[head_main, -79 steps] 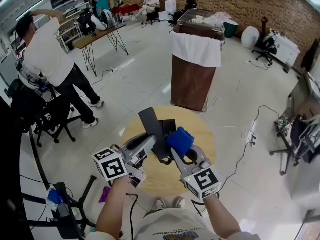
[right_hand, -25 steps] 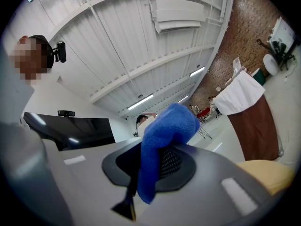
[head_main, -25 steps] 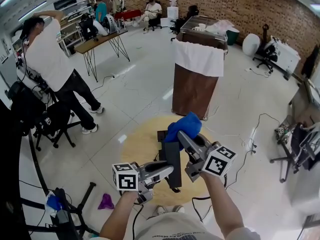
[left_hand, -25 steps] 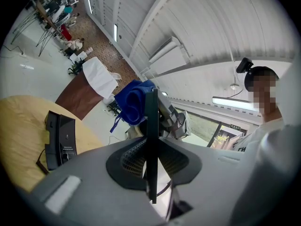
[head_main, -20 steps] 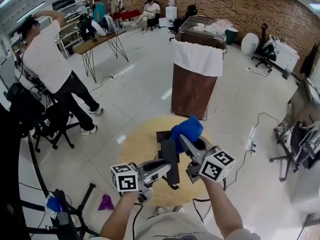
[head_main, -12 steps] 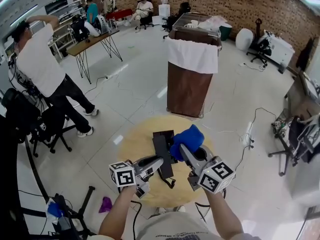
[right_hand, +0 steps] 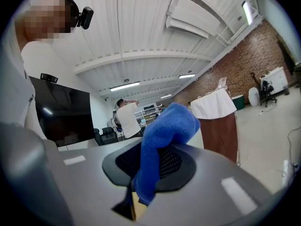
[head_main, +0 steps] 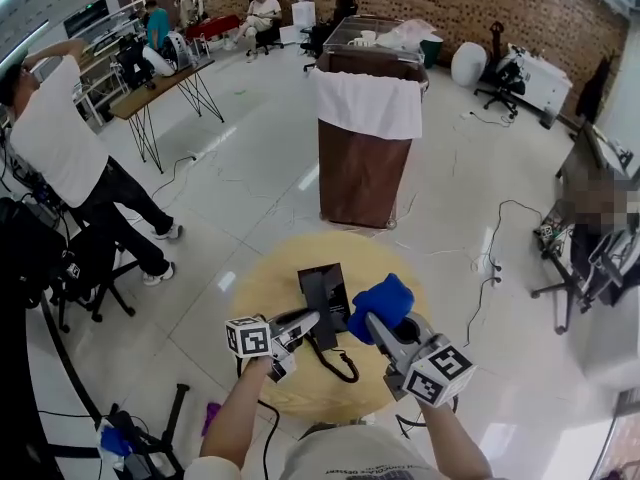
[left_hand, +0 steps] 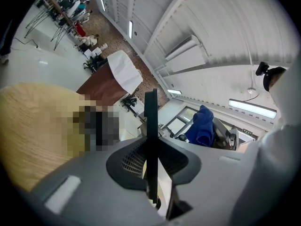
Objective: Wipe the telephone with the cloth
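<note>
A black telephone is over the round wooden table, and its curly cord hangs down to the tabletop. My left gripper is shut on the phone's flat black handset, which shows edge-on between the jaws in the left gripper view. Whether the phone rests on the table I cannot tell. Just right of the phone, my right gripper is shut on a bunched blue cloth. The cloth fills the jaws in the right gripper view and also appears to the right in the left gripper view.
A brown cabinet draped with a white sheet stands beyond the table. A person stands at the far left by dark chairs. Cables trail over the floor at right. A black stand is at lower left.
Both grippers have come down toward the table, the left one further, carrying the phone with it. The cloth has moved from over the phone's top to its right side.
</note>
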